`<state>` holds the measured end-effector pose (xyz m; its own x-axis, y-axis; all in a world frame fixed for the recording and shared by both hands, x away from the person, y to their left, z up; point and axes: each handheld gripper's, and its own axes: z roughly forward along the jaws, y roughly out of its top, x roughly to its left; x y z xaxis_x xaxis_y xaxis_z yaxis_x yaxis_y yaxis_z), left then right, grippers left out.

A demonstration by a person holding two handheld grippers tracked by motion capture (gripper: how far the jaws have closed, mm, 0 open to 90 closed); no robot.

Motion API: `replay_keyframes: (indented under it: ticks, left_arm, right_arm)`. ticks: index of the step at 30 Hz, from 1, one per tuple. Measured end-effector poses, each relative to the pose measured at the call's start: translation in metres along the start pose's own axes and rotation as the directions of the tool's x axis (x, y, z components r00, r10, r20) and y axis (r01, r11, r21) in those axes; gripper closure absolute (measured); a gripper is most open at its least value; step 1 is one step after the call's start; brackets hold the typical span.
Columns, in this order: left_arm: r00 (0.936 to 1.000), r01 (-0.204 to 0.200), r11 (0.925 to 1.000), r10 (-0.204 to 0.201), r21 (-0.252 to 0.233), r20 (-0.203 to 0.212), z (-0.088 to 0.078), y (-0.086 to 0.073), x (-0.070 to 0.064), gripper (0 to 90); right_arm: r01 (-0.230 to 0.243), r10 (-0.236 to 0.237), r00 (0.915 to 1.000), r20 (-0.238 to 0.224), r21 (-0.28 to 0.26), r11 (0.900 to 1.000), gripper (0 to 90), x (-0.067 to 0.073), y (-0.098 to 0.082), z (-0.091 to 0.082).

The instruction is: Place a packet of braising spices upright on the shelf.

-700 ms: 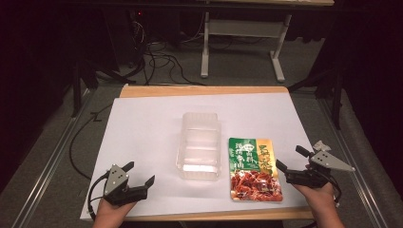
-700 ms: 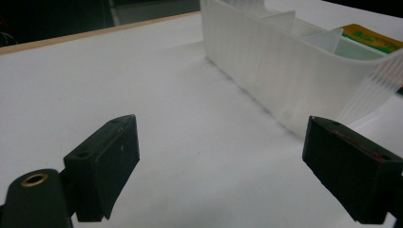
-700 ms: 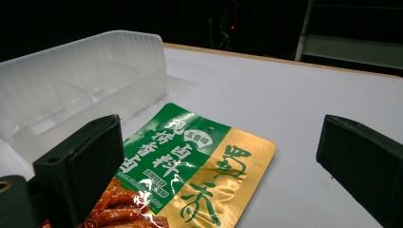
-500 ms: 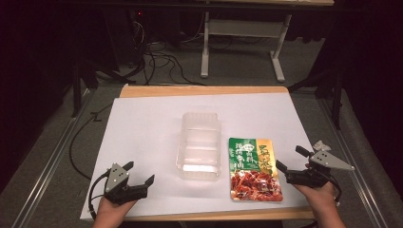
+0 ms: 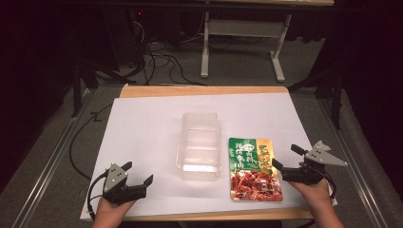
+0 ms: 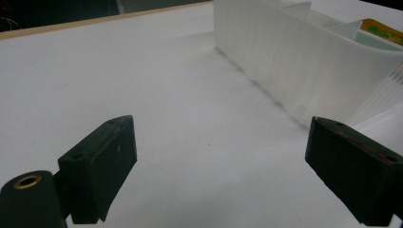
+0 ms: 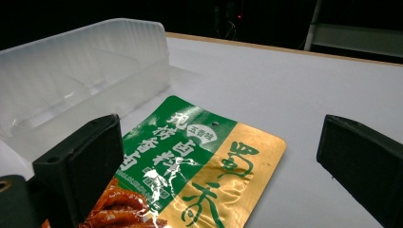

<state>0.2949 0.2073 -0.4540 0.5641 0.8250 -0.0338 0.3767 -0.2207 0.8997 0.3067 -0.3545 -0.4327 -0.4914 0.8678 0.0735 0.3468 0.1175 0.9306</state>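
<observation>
While both hands rested at the desk's [image 5: 142, 118] near edge, nothing had shifted since the earlier frames, so the work had yet to begin. Right gripper [image 5: 287, 158] gaped wide, empty, just beside the pouch [image 5: 254, 168]; left gripper [image 5: 140, 173] stood likewise open, empty, short of the clear box [image 5: 199, 145] touching the pouch.

Clear tray [image 5: 199, 145] and snack pouch [image 5: 254, 168] block centre; white table [image 5: 142, 128] elsewhere free.
</observation>
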Motion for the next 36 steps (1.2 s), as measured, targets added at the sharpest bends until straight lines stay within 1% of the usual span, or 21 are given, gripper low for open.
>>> replay_keyframes:
  ticks: [1,4,5,8,10,11,16,18,21,25,26,29,32,33,35,36]
  left_arm:
    - [1.0000,0.006,1.0000,-0.006,-0.005,0.006,-0.001,-0.001,-0.001,10.1]
    - [0.9999,0.016,0.9998,-0.016,-0.006,0.005,-0.002,-0.001,-0.001,8.7]
    - [0.9998,0.019,0.9998,-0.019,-0.008,0.004,-0.002,-0.001,-0.002,7.8]
    - [0.9998,0.020,0.9998,-0.020,-0.006,-0.001,-0.001,-0.002,-0.001,4.7]
    - [0.9997,0.024,0.9997,-0.024,0.009,0.001,0.001,-0.002,0.002,0.5]
    - [0.9997,0.022,0.9997,-0.022,0.013,0.001,0.001,-0.002,0.002,0.0]
    - [0.9997,0.021,0.9998,-0.021,-0.008,-0.013,-0.006,-0.001,0.004,0.0]
    - [0.9996,0.025,0.9995,-0.025,-0.021,-0.015,-0.008,0.000,0.005,0.0]
    - [0.9997,0.020,0.9995,-0.020,-0.027,-0.017,-0.007,0.001,0.005,0.0]
    - [0.9994,0.033,0.9988,-0.033,-0.037,-0.001,-0.004,0.002,0.007,1.8]
    - [0.9994,0.033,0.9988,-0.033,-0.037,-0.001,-0.004,0.002,0.007,1.9]
    - [0.9992,0.036,0.9990,-0.035,-0.026,0.021,0.002,0.003,0.007,2.2]
    - [0.9991,0.034,0.9992,-0.033,-0.021,0.028,0.004,0.003,0.005,2.4]
    - [0.9990,0.029,0.9994,-0.029,-0.016,0.035,0.004,0.003,0.003,2.5]
    - [0.9992,0.023,0.9996,-0.023,-0.013,0.034,0.003,0.003,0.002,2.5]
    - [0.9992,0.024,0.9996,-0.023,-0.017,0.033,0.003,0.003,0.002,2.5]
  right_arm:
    - [-0.006,0.006,1.0000,-0.001,0.009,1.000,2.2,0.000,0.002,0.002]
    - [-0.009,0.009,1.0000,0.003,0.002,1.000,2.4,-0.001,0.005,0.005]
    - [-0.018,0.018,0.9998,0.007,0.004,1.000,2.6,-0.001,0.006,0.006]
    - [-0.018,0.018,0.9997,0.014,0.005,1.000,3.4,-0.002,0.008,0.011]
    - [-0.020,0.020,0.9997,0.014,0.011,1.000,3.7,-0.001,0.009,0.016]
    - [-0.018,0.018,0.9998,0.010,0.014,1.000,3.9,-0.001,0.010,0.019]
    - [-0.028,0.029,0.9996,-0.003,0.029,0.999,5.0,0.002,0.012,0.027]
    - [-0.044,0.045,0.9990,-0.007,0.032,0.998,5.1,0.004,0.012,0.028]
    - [-0.056,0.056,0.9985,0.002,0.032,0.998,5.4,0.005,0.012,0.029]
    - [-0.055,0.055,0.9984,0.013,0.034,0.998,5.9,0.005,0.012,0.029]
    - [-0.059,0.058,0.9982,0.014,0.036,0.998,5.9,0.005,0.012,0.028]
    - [-0.053,0.053,0.9985,0.017,0.039,0.998,5.8,0.005,0.011,0.026]
    - [-0.049,0.049,0.9987,0.018,0.042,0.998,5.8,0.006,0.010,0.025]
    - [-0.054,0.053,0.9985,0.015,0.037,0.998,5.8,0.004,0.010,0.024]
    - [-0.070,0.070,0.9975,0.011,0.029,0.997,6.1,0.003,0.010,0.024]
    - [-0.069,0.069,0.9976,0.007,0.031,0.997,6.2,0.002,0.010,0.024]
